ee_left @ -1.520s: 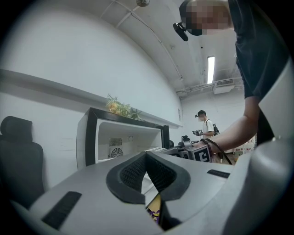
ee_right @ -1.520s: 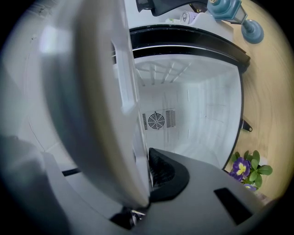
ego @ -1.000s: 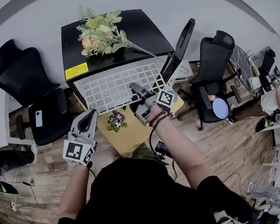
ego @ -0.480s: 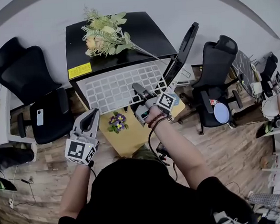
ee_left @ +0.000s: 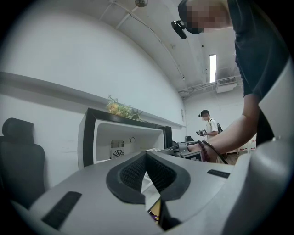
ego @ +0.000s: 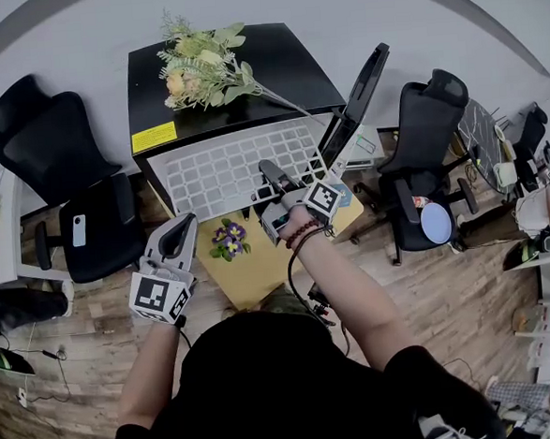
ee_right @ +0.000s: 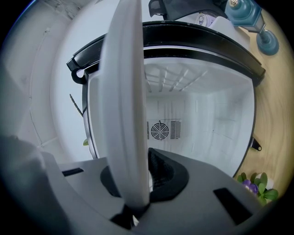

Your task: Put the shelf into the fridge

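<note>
In front of the open fridge (ego: 216,75), the right gripper (ego: 272,178) clamps the shelf (ego: 232,168), which is perhaps partly inside already, the left gripper (ego: 180,228) waits closed and empty, and next the shelf needs a level, straight push inward.

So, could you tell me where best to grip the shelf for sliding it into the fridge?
Its near edge, from the front, as the right gripper does: the shelf is a thin flat grid whose far edge must be free to enter the fridge.
</note>
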The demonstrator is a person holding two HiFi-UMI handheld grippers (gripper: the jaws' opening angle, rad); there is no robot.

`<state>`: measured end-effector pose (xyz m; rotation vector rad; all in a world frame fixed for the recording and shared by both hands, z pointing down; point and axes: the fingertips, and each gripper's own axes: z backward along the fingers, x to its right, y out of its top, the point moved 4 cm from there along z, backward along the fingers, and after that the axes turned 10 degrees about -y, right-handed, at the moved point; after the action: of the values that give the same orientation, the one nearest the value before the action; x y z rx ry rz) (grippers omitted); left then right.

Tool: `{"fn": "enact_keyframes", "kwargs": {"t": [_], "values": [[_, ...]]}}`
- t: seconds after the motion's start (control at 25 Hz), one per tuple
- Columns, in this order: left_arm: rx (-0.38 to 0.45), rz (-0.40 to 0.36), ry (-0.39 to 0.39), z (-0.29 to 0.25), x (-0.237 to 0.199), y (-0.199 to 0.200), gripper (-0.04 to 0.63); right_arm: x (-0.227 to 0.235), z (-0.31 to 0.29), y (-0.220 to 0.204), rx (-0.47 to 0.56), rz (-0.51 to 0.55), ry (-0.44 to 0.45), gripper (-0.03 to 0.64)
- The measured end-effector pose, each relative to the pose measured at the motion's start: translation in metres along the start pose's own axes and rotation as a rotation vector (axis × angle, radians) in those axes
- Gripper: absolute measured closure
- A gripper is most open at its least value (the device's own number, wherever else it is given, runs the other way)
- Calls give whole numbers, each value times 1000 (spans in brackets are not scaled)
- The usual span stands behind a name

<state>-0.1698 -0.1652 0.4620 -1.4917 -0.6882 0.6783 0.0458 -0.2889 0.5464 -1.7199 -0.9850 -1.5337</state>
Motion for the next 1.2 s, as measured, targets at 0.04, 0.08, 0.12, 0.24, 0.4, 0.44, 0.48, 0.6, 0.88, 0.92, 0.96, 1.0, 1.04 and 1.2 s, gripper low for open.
{"fn": "enact_keyframes", "kwargs": {"t": [0.04,0.08,0.12,0.24,0.4,0.44,0.48,0.6,0.88,0.92,0.96,1.0,1.04,1.2], "values": [[0,0,0,0,1,0,577,0,0,0,3,-3,-3,569],[0,0,1,0,2,-1,577,0,0,1,5,-8,-10,569],[0,2,1,0,1,-1,577,-1,-2,2,8,-13,-22,569],[-3,7,6,-5,-4,-2,577,-6,-16,6,9,-25,-55,569],[-4,14,16,-13,-12,3,577,-11,-28,11,10,-26,-65,569],[-4,12,19,-14,-14,4,577,-12,-31,12,10,-25,-65,570],[-4,12,23,-13,-17,4,577,-13,-34,13,10,-25,-65,569],[-1,15,29,-11,-18,0,577,-11,-38,14,13,-20,-71,569],[-2,11,18,-16,-24,-2,577,-13,-50,18,21,-15,-78,569],[-1,12,17,-17,-25,-1,577,-14,-52,19,21,-16,-79,569],[2,13,17,-18,-26,-1,577,-14,-54,20,21,-18,-80,569],[5,12,16,-20,-27,0,577,-14,-56,21,22,-19,-81,569],[5,11,17,-20,-29,1,577,-15,-57,22,23,-20,-83,569],[-1,5,22,-19,-33,1,577,-16,-62,24,27,-22,-88,569]]}}
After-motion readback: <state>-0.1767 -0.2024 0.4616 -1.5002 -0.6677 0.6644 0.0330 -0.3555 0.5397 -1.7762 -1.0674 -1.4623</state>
